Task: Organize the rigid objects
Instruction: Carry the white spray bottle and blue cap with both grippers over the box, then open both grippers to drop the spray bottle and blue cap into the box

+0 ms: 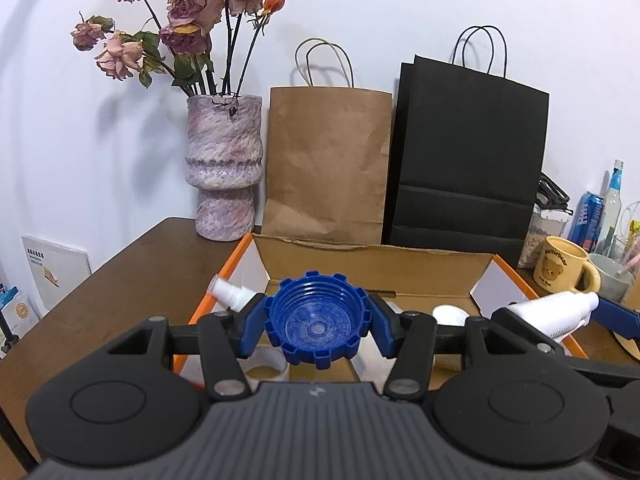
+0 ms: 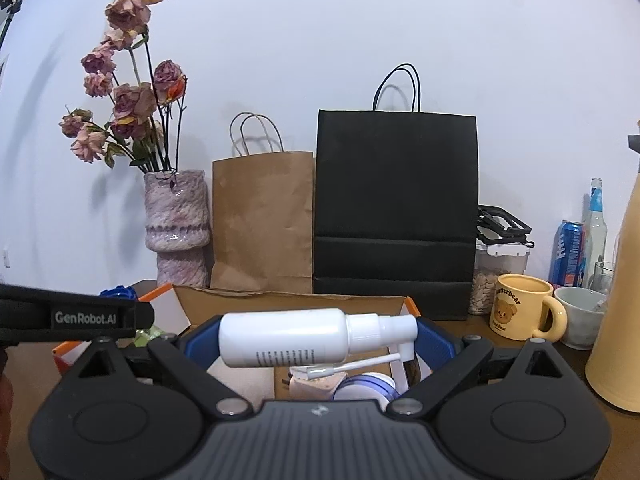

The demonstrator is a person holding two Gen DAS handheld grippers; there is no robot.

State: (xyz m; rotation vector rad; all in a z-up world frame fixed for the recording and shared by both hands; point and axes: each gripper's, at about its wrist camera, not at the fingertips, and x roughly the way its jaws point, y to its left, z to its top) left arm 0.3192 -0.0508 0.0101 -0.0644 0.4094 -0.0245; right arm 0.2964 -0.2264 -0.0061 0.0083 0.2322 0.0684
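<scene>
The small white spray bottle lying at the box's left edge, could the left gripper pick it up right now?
Probably not yet. The left gripper is already shut on the blue cap, so its jaws are full. The small spray bottle lies just beyond its left finger, unobstructed, but the cap must be set down first.

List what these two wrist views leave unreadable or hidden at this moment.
- Box floor: both views, mostly covered by the grippers and their loads.
- White spray bottle label: right wrist view, print too small.
- Blue cap outer face: left wrist view, turned away.
- Cream jug: right wrist view, cut by the frame edge.
- Small spray bottle: left wrist view, partly behind a finger.
</scene>
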